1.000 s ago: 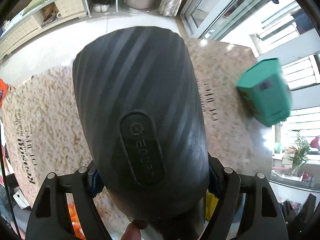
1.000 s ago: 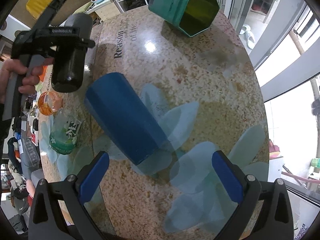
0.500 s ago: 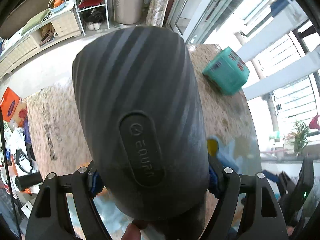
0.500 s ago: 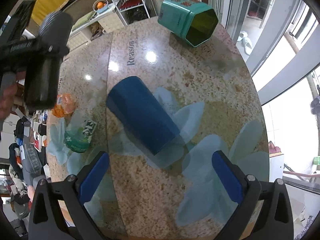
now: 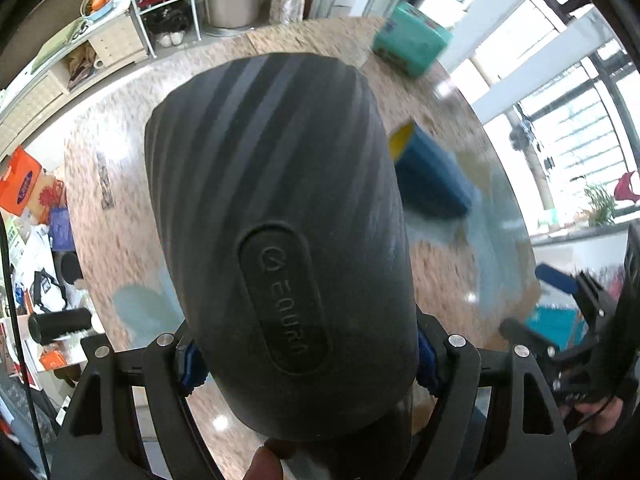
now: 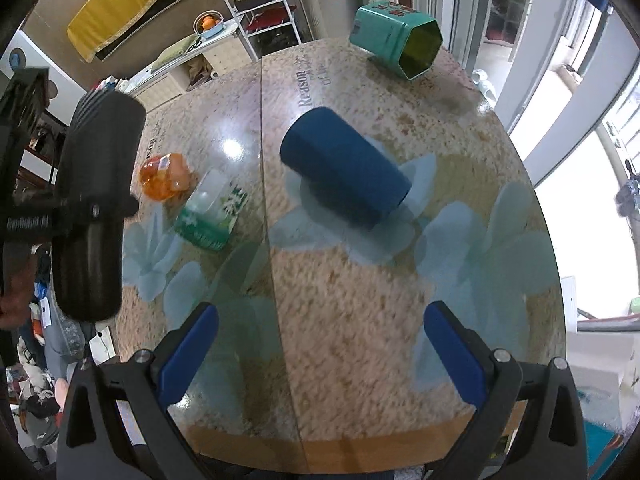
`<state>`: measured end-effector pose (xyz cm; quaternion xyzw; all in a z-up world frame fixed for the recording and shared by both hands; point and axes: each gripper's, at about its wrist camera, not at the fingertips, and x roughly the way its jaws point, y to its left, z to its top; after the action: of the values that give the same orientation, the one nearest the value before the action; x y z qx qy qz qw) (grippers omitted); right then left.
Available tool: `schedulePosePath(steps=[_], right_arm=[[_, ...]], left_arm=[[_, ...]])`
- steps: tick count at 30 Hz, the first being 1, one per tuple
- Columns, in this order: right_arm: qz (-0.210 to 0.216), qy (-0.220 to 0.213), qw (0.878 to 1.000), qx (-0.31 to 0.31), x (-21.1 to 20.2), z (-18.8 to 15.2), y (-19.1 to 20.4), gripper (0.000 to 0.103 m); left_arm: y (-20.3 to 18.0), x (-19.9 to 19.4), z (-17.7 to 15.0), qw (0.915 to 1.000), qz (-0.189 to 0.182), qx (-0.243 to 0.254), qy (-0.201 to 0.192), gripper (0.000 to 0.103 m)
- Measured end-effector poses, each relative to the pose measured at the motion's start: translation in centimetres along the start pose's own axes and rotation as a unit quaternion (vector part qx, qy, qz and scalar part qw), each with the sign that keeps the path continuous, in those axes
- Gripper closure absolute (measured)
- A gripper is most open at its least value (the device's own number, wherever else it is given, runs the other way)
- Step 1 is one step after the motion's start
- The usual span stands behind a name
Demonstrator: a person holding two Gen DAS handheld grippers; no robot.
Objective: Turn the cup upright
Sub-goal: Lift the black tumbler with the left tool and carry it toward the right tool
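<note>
My left gripper is shut on a dark grey ribbed cup that fills the left wrist view; it is held in the air over the table's left side, and it shows in the right wrist view too. A blue cup lies on its side mid-table, also seen in the left wrist view with a yellow inside. My right gripper is open and empty, above the table's near edge, well short of the blue cup.
A teal hexagonal tin lies on its side at the far edge. An orange packet and a green-white packet lie left of the blue cup. The round granite table has a glass top. Shelves stand behind.
The left gripper has swung with the grey cup, tilting it so the table and blue cup come into its view. The right gripper has pulled back from the blue cup toward the near edge.
</note>
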<state>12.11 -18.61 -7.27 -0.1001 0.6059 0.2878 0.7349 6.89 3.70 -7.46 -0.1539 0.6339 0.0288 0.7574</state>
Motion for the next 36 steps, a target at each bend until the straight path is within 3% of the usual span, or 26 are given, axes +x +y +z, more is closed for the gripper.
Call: schedulePosePath(steps=[10, 17, 25, 36], right_arm=[[-0.021, -0.015, 1.0, 0.009, -1.3, -3.1, 0.6, 0.0], [-0.024, 0.004, 1.0, -0.005, -0.9, -3.6, -0.4, 0.0], [-0.005, 0.029, 0.999, -0.038, 0.2, -3.4, -1.8, 0.0], [-0.005, 0.059, 0.996, -0.07, 1.8, -2.3, -4.2, 0.0]], left_arm=[[-2.3, 1.3, -6.3, 0.9994, -0.016, 0.016, 0.028, 0.021], [-3.1, 5.0, -8.3, 0.9974, -0.021, -0.039, 0.057, 0.021], [-4.4, 8.6, -8.6, 0.9941, -0.016, -0.083, 0.068, 0.021], [-6.2, 11.2, -7.6, 0.993, -0.016, -0.097, 0.066, 0.021]])
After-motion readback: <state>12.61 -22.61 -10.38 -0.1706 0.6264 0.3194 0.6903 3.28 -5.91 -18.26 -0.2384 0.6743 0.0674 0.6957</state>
